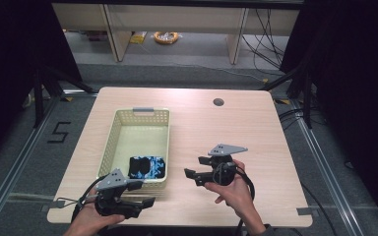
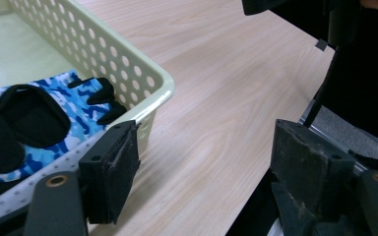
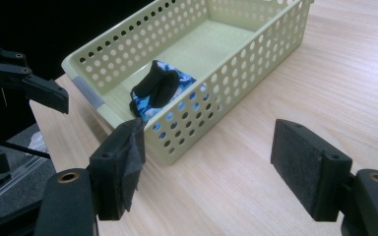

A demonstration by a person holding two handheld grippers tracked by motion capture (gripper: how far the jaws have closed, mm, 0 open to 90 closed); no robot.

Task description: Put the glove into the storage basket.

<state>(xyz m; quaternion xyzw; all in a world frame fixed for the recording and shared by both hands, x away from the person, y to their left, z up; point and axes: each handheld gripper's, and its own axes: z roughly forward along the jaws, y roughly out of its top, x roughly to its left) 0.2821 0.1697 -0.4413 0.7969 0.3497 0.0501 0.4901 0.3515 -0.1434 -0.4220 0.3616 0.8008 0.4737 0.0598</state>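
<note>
Table (image 1: 256, 128) bare beside basket (image 1: 109, 142).

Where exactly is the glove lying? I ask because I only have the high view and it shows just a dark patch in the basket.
Observer: The glove lies flat on the floor of the basket, in the end nearest the person; the left gripper view shows blue camouflage fabric with black fingertips.
Operator: Is either gripper holding anything?
Observer: No. The left gripper has open jaws with bare table between them, just outside the basket's corner.
Operator: And the right one?
Observer: The right gripper is open too, hovering over bare wood beside the basket's long wall.
</note>
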